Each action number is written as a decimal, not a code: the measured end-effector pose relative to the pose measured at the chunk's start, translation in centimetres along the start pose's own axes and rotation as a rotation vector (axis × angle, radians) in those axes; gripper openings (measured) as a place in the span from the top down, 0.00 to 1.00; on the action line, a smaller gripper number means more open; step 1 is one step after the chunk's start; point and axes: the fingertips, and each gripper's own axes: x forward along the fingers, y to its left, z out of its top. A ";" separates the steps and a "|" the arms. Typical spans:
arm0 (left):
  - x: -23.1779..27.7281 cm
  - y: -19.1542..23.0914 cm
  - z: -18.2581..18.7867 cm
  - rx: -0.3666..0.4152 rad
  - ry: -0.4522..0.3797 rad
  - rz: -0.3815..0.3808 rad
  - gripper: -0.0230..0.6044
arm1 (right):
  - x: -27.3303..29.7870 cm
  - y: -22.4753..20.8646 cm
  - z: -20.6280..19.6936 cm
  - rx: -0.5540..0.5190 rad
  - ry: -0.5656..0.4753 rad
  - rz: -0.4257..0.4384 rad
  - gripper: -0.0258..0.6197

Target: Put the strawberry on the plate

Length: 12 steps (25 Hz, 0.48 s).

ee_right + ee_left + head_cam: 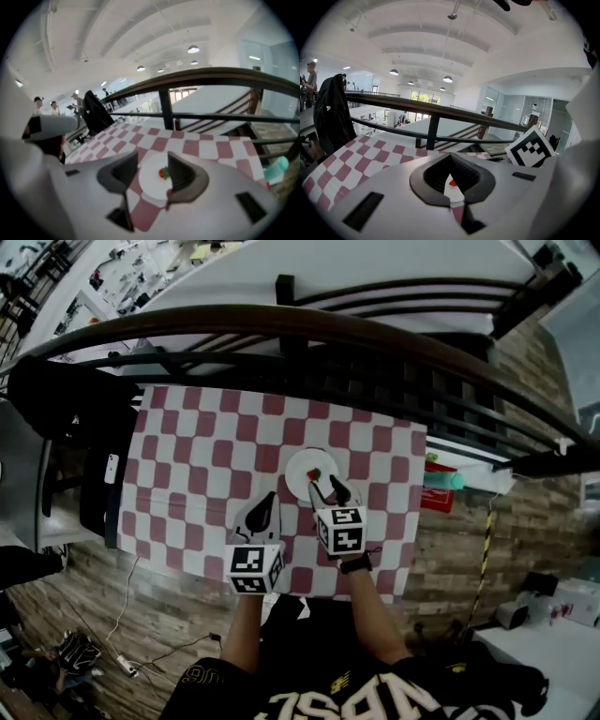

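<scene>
A small red strawberry point(315, 474) with a green top lies on the round white plate point(300, 482) on the red-and-white checkered tablecloth point(206, 465). My right gripper point(327, 489) hovers at the plate's near edge, open. In the right gripper view the strawberry point(163, 173) rests on the plate point(149, 183) close to the right jaw of the right gripper point(152, 161), with no pad pressing on it. My left gripper point(268, 498) is just left of the plate, jaws together and empty. In the left gripper view, the left gripper point(451, 157) frames a sliver of red.
A dark curved railing point(309, 329) runs along the table's far side. A teal bottle point(442, 480) lies off the right edge. A black jacket point(56, 399) hangs at the left, and a white phone point(112, 468) lies beside the cloth.
</scene>
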 end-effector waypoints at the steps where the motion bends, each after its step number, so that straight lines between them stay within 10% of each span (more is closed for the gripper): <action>1: -0.4 -0.2 1.0 0.010 -0.024 -0.002 0.95 | -0.7 0.6 0.9 -0.006 -0.027 0.016 0.64; 12: -6.5 -2.7 9.6 0.095 -0.231 -0.028 0.95 | -11.2 5.4 11.7 -0.077 -0.385 0.039 0.81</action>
